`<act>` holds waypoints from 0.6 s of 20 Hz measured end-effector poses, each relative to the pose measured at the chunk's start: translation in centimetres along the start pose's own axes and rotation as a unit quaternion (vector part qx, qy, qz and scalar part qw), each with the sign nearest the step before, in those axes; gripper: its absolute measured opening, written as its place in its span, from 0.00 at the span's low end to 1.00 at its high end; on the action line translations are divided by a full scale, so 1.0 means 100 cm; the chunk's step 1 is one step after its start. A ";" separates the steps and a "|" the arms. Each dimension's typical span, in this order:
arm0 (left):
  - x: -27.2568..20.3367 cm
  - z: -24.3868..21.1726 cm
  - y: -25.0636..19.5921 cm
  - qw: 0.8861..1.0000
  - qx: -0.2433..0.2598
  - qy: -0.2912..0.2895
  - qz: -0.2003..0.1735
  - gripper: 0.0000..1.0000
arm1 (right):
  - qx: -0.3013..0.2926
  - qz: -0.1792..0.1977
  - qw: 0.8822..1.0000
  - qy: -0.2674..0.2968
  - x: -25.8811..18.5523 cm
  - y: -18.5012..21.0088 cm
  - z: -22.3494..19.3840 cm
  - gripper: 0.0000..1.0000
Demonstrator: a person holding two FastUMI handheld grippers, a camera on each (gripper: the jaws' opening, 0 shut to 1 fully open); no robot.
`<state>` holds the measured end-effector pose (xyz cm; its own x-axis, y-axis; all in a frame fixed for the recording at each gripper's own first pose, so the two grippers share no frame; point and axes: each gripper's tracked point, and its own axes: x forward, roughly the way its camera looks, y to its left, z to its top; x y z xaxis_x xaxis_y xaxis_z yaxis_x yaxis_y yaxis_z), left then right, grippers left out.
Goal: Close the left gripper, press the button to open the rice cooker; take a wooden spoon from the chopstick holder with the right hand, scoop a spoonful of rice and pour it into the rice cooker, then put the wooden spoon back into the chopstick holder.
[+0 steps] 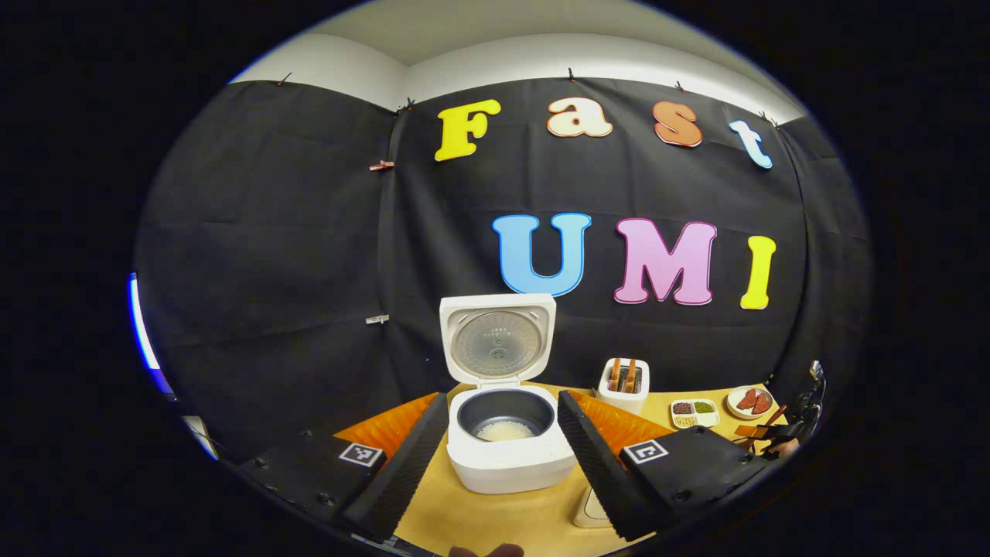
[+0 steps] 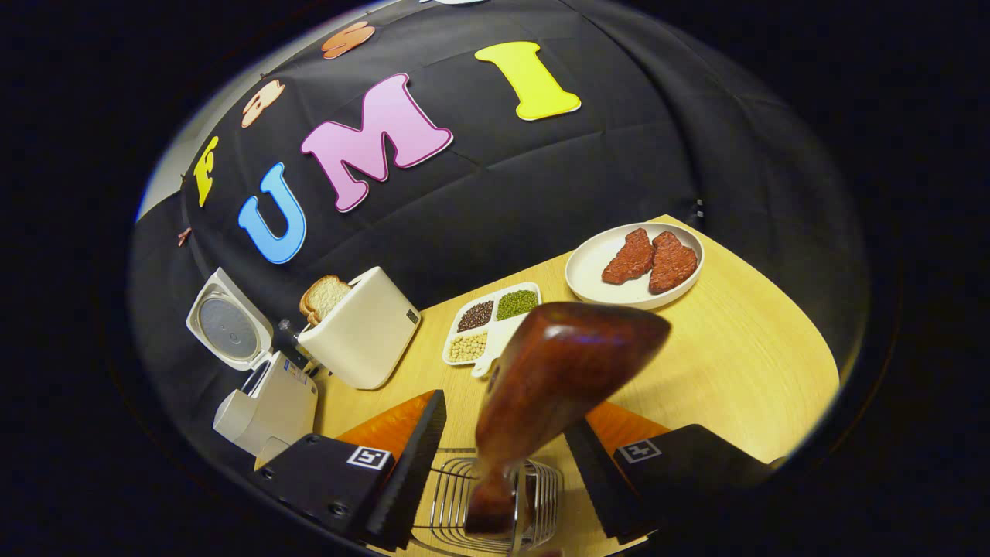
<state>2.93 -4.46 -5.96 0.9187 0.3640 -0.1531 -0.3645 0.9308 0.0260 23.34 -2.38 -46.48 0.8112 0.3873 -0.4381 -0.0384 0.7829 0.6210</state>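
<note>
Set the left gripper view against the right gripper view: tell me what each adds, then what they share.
Left gripper view: white rice in the dark inner pot, beyond the open left gripper. Right gripper view: brown wooden spoon standing in the wire chopstick holder, between the fingers of the open right gripper. Shared: open white rice cooker, cream toaster, divided dish of grains, round plate of red meat pieces.
</note>
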 end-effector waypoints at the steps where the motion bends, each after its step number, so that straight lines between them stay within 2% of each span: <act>1: -0.003 -0.003 0.004 1.000 -0.006 0.002 0.007 0.97 | 0.002 0.001 1.000 -0.001 0.003 0.002 0.000 0.88; 3: -0.008 -0.006 0.013 1.000 -0.004 0.005 0.021 0.97 | 0.002 0.000 1.000 -0.005 0.006 0.005 0.000 0.79; 4: -0.009 -0.004 0.016 1.000 0.003 0.004 0.026 0.97 | -0.001 -0.008 1.000 -0.009 0.008 0.003 0.001 0.58; 6: -0.016 -0.002 0.018 0.999 0.015 0.000 0.030 0.98 | -0.004 -0.009 1.000 -0.006 0.012 0.004 -0.002 0.30; 7: -0.018 0.001 0.018 0.999 0.017 -0.001 0.030 0.98 | -0.005 -0.020 1.000 -0.006 0.005 -0.002 -0.003 0.30; 8: -0.020 0.001 0.019 0.999 0.018 -0.002 0.032 0.98 | -0.007 -0.024 1.000 -0.008 0.008 0.000 0.001 0.25; 10: -0.022 0.001 0.022 0.999 0.015 0.000 0.033 0.98 | -0.022 -0.021 0.999 -0.015 0.003 0.003 0.002 0.24; 11: -0.023 -0.001 0.023 0.999 0.013 0.000 0.033 0.98 | -0.033 -0.019 0.999 -0.018 -0.002 0.006 0.003 0.19; 12: -0.024 -0.002 0.026 0.999 0.012 0.001 0.034 0.97 | -0.043 -0.021 0.999 -0.022 -0.006 0.008 0.004 0.18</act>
<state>-0.27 -2.94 -5.74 0.8918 0.4256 -0.1531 -0.4217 0.9048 0.0592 23.07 -2.16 -45.51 0.8375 0.3338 -0.4326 -0.0527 0.8374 0.5441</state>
